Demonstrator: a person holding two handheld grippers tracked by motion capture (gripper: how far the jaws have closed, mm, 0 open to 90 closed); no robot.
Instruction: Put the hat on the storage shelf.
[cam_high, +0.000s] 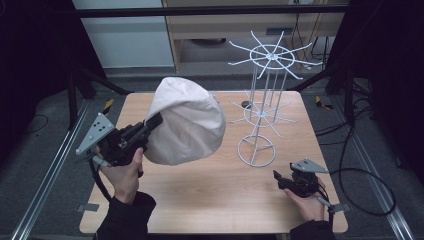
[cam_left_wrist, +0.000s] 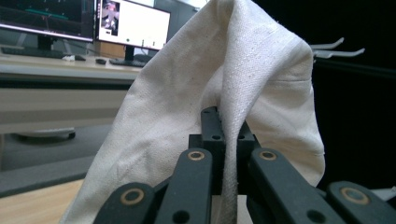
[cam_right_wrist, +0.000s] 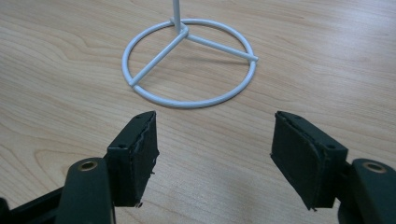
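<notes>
A cream cloth hat (cam_high: 186, 122) hangs in the air above the left half of the wooden table (cam_high: 220, 200), clear of its surface, its rounded crown bulging toward the right and far side. The left gripper (cam_high: 152, 121) has it by the edge: in the left gripper view the two black jaws are pressed together with a fold of the hat's fabric (cam_left_wrist: 233, 116) pinched between them, the rest of the cloth draping up and over them. The person's left hand (cam_high: 122, 175) holds that gripper tilted upward, near the table's left edge.

Just right of the hat stands a white wire rack (cam_high: 261, 115), upright, with a ring base on the table, a small ring of prongs halfway up and a wider ring of prongs at the top. The hat is close to the rack, but whether they touch I cannot tell.

Near the right front corner, the right gripper (cam_high: 278, 177) rests low over the table in the person's right hand (cam_high: 307, 202). Its jaws stand partly apart with nothing between them, pointing at the rack's ring base (cam_right_wrist: 189, 65).
</notes>
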